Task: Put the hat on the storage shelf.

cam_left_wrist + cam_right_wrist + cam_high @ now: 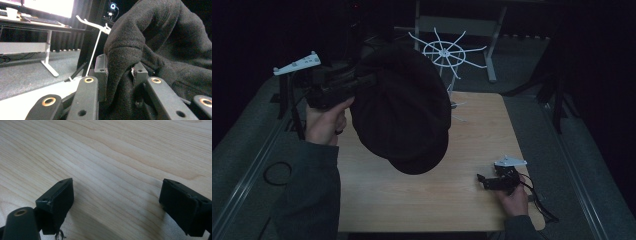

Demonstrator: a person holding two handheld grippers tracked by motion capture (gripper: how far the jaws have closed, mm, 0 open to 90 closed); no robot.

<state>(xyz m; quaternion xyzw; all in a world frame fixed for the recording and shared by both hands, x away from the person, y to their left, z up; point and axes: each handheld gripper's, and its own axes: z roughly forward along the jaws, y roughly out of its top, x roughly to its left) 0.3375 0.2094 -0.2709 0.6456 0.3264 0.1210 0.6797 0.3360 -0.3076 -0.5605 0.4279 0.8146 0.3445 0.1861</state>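
Note:
A black felt hat (404, 107) hangs in the air over the left half of the wooden table (472, 145). My left gripper (362, 80) is shut on its edge, high up at the left. In the left gripper view the jaws pinch a fold of the hat's black fabric (120, 67). A white rack with spokes (446, 52) stands at the table's far edge, just right of the hat; its arms (100, 26) rise behind the fabric. My right gripper (482, 181) rests low near the front right of the table, open, with bare wood between its pads (58, 195).
A desk with a lit screen (47, 6) and white legs (494, 45) stands beyond the table. Grey floor borders the table on both sides. A black cable ring (277, 173) lies at the left.

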